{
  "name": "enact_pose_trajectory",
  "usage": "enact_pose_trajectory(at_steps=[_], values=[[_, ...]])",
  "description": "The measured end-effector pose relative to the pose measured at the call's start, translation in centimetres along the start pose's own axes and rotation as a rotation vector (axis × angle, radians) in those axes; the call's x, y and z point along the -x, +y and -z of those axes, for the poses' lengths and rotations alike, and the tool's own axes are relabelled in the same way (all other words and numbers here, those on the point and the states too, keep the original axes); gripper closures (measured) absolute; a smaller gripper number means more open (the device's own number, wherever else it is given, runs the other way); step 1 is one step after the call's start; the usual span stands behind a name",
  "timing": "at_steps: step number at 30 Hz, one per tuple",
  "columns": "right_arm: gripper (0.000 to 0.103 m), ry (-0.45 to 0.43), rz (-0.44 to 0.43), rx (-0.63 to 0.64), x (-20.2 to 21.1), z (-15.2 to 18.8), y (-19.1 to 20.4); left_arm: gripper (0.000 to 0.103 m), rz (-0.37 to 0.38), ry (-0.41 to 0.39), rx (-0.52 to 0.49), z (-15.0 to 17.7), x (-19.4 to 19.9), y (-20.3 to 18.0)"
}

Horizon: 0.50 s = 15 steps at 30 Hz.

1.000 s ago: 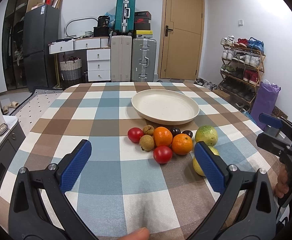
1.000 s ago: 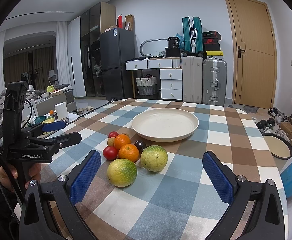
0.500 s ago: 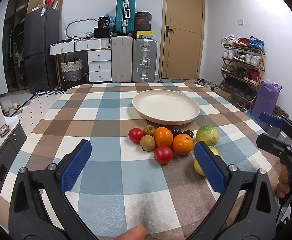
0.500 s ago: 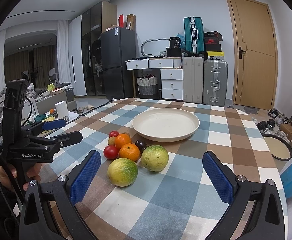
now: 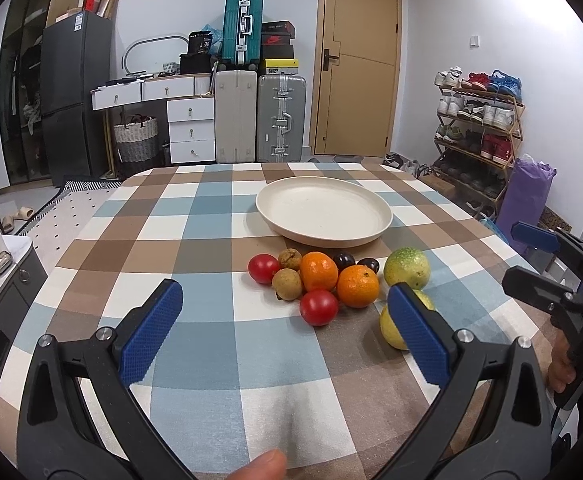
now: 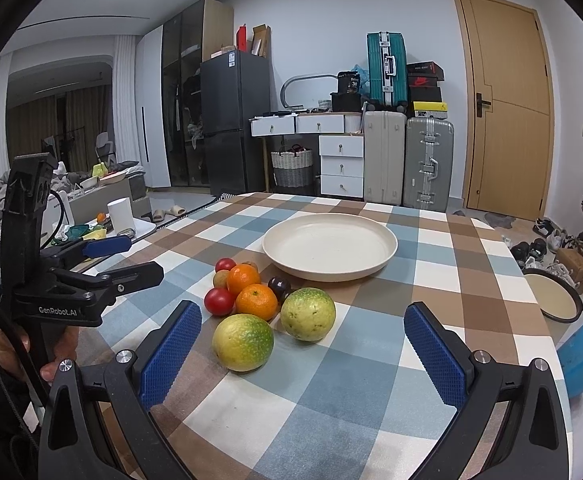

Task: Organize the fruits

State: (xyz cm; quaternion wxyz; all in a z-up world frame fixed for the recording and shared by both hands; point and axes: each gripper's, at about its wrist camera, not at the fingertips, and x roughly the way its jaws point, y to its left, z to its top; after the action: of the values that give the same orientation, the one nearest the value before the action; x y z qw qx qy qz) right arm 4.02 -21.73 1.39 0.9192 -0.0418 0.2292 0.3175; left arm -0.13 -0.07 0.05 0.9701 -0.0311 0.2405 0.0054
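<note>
A cream plate [image 5: 325, 212] [image 6: 330, 246] stands empty past the middle of the checked table. Just in front of it lies a cluster of fruit: two oranges [image 5: 318, 271] [image 6: 256, 301], two tomatoes [image 5: 318, 307] [image 6: 219, 301], two brown longans [image 5: 287, 284], two dark plums [image 5: 344, 259] [image 6: 278, 286] and two yellow-green citrus [image 5: 406, 268] [image 6: 243, 342] [image 6: 308, 314]. My left gripper [image 5: 287, 326] is open above the near table, short of the fruit, with nothing between its blue pads. My right gripper [image 6: 301, 350] is open too, empty, with the two citrus just ahead of it.
The table edge curves round on both sides. A side cabinet [image 5: 3, 280] with a white cylinder stands left of the table. A shoe rack [image 5: 477, 136] and a purple bag [image 5: 525, 196] stand to the right. A bowl [image 6: 551, 290] lies on the floor at right.
Both grippers have crept slightly forward toward the fruit. Nothing on the table has moved, and both stay open.
</note>
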Motion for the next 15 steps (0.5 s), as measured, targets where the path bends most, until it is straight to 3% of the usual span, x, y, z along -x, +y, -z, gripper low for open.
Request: enact_pose_trajectory(at_steps=[15], values=[[0.000,0.009,0.009,0.003,-0.14,-0.01,-0.09,0.001,-0.007,-0.005,-0.009,0.08,0.15,-0.22]])
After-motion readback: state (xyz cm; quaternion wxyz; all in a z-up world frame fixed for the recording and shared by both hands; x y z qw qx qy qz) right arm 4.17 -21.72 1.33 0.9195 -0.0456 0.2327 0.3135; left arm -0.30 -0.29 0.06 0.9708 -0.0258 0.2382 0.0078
